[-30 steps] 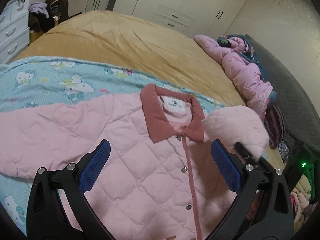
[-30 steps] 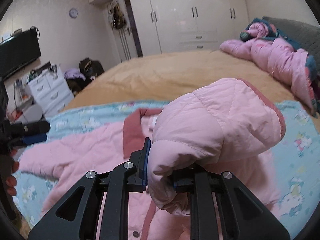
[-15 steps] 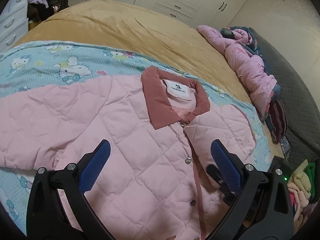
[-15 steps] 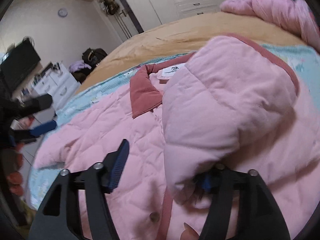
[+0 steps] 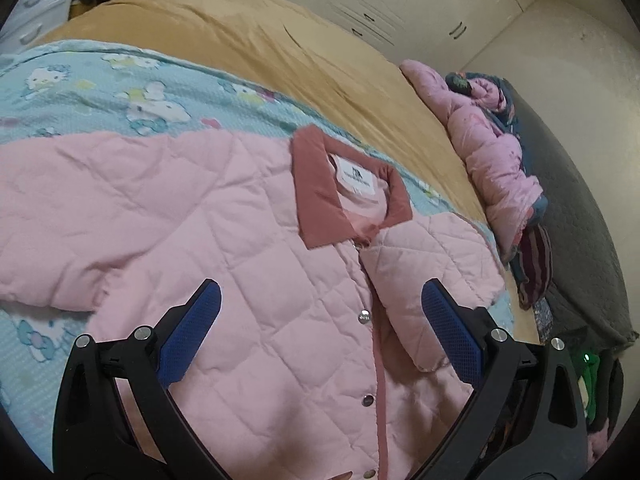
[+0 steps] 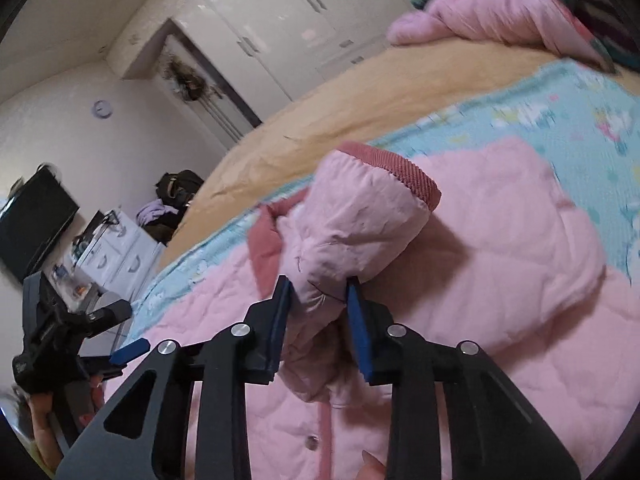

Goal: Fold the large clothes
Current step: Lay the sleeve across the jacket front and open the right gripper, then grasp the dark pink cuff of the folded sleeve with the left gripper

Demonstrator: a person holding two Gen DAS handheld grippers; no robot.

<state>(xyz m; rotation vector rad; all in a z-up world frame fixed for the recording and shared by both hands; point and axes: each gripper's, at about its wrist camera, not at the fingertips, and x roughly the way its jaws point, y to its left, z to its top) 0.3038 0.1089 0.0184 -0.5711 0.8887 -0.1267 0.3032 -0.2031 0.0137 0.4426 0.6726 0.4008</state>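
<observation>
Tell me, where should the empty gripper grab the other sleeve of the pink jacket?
Probably near the cuff end of the spread sleeve, coming down from above. It lies flat on the Hello Kitty blanket, and its bunched edge gives the open left gripper a fold to pinch; the right gripper has the other sleeve.

We see our right gripper [image 6: 318,300] pinching the rose-cuffed sleeve [image 6: 360,224] of the pink quilted jacket [image 6: 500,280], spread over a turquoise cartoon-print blanket [image 6: 560,104].
</observation>
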